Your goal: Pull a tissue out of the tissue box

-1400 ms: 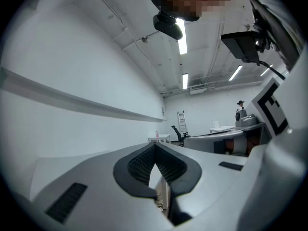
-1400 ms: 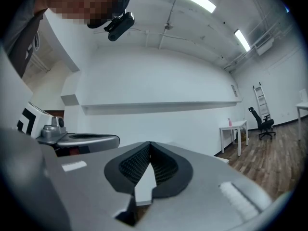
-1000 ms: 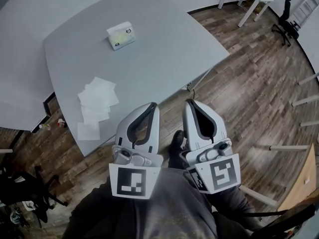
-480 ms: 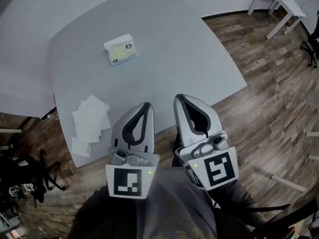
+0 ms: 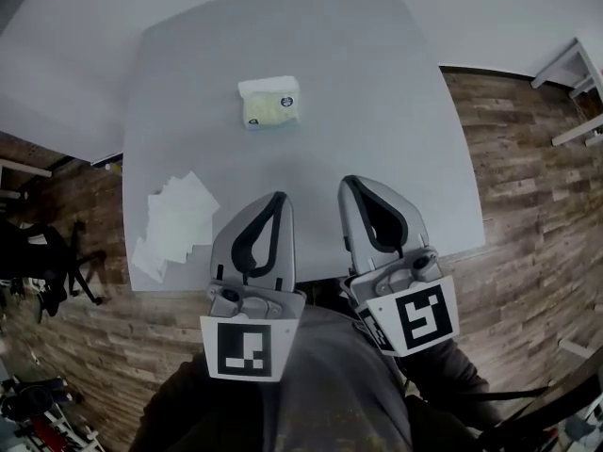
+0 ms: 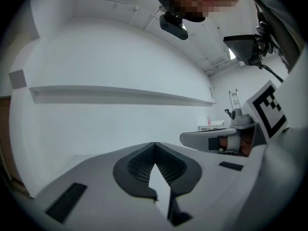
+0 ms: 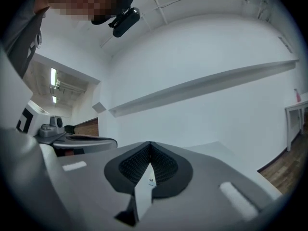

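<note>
- Hovering side by side over the worktop's (image 5: 377, 92) near edge, the left gripper (image 5: 279, 197) and right gripper (image 5: 350, 181) both point toward the far edge.
- Left fingers are pressed together tip to tip, with nothing between them.
- Right fingers are the same story: closed up tight and holding nothing.
- The tissue box (image 5: 269, 102) sits out toward the far edge, a little left of centre. It is well apart from both grippers and touched by neither.
- The box top shows pale yellow-green. Whether a tissue pokes out is too small to tell.
- Loose tissues (image 5: 174, 217) lie in an overlapping pile by the near-left corner, along the left edge. They are left of the left gripper and not touching it.
- Each gripper's marker cube faces up at its back end, close over the person's grey top (image 5: 320, 394).
- Wood floor (image 5: 528, 205) shows beyond the right edge and again past the left edge.
</note>
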A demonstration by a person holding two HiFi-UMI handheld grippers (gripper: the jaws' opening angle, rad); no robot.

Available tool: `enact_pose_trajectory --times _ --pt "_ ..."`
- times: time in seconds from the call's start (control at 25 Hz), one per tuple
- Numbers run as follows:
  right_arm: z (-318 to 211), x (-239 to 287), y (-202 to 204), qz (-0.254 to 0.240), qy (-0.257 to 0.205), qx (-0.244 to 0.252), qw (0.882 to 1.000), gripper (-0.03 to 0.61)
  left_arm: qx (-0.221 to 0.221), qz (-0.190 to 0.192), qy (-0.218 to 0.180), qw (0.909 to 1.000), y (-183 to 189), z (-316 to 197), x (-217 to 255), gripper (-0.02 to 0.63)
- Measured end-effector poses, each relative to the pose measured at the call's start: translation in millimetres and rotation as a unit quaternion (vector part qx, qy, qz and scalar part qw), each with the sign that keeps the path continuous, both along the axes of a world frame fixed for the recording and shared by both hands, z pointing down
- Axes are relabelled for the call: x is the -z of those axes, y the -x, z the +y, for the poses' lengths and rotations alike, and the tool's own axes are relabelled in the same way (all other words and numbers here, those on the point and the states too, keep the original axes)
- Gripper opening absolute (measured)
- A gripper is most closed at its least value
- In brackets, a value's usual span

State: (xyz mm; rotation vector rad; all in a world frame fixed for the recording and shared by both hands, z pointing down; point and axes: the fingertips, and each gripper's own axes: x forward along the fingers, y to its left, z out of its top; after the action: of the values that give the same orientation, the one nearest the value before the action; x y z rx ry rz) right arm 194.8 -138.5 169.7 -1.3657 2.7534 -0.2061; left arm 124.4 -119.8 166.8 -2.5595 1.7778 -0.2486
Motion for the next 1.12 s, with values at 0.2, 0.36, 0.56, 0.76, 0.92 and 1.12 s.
enact_pose_trajectory --times 0.2,0.36,0.56,0.76,0.92,1.12 --pt "-39.6 -9.2 13.3 0.010 0.004 0.041 0.999 0.002 0.049 0.011 0.007 0.9987 17.6 -34.3 -12.4 -0.002" --pt "-87.9 -31.8 31.7 0.017 0.021 0.050 0.998 0.002 0.065 0.022 0.026 0.9973 38.5 -79.3 -36.8 -0.002" --pt "-151.0 -80.3 48.4 0.032 0.063 0.064 0.995 0.002 0.069 0.040 0.074 0.9941 48.8 -145.3 -87.0 -0.002" --pt "-207.2 -133.7 68.2 0.038 0.108 0.075 0.991 0.002 0.069 0.050 0.130 0.9878 65.7 -201.3 -149.5 -0.002" --pt "-235.4 -170.3 76.9 0.031 0.133 0.086 0.987 0.020 0.059 0.054 0.151 0.9854 67.7 -229.1 -187.9 -0.002" --pt "-250.6 -196.9 89.8 0.029 0.146 0.121 0.981 0.126 0.067 0.059 0.184 0.9788 77.9 -245.1 -226.5 -0.002"
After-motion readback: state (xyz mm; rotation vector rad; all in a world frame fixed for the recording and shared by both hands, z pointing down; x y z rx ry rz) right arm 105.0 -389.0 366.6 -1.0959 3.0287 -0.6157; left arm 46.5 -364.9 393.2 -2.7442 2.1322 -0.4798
